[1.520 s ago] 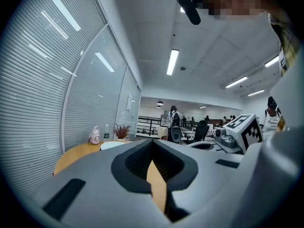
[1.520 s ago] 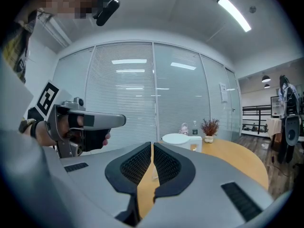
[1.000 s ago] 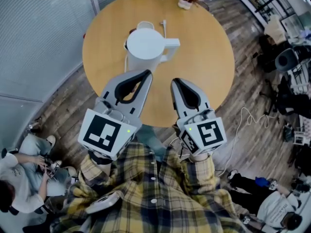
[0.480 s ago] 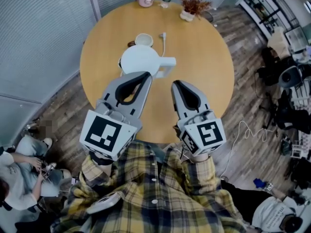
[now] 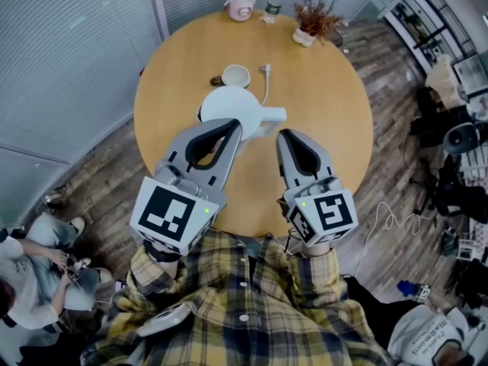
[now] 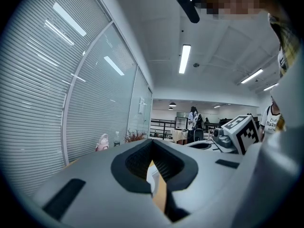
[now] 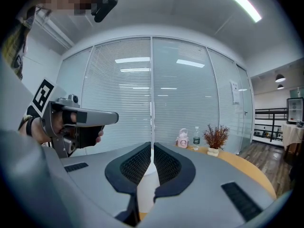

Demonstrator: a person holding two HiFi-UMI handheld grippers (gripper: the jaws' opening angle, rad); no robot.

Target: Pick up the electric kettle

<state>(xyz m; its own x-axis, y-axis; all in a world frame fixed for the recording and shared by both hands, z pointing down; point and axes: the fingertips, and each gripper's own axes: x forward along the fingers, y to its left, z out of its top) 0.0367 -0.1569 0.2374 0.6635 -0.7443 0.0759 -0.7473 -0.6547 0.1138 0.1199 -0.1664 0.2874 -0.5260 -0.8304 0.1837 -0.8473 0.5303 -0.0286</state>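
The white kettle [image 5: 229, 104] stands upright on the round wooden desk [image 5: 328, 128], toward the near-left of its middle. A cup [image 5: 236, 75] and a loose cable [image 5: 265, 86] lie just beyond it. Its handle [image 5: 272, 116] sticks out sideways toward the person's right, so the kettle's long line runs across the two pairs of tongs rather than along them.

The left tongs [image 5: 231, 123] point level straight at the kettle's body, and in the head view their tip overlaps the near edge of the lid. The right tongs [image 5: 284, 134] are aimed a little downward, with their tip just short of the handle's outer end and slightly to its right.

Both pairs are closed tip to tip and hold nothing.

The right tongs look better placed for the grasp. They would need to open, then slide forward and a touch leftward to straddle the handle.
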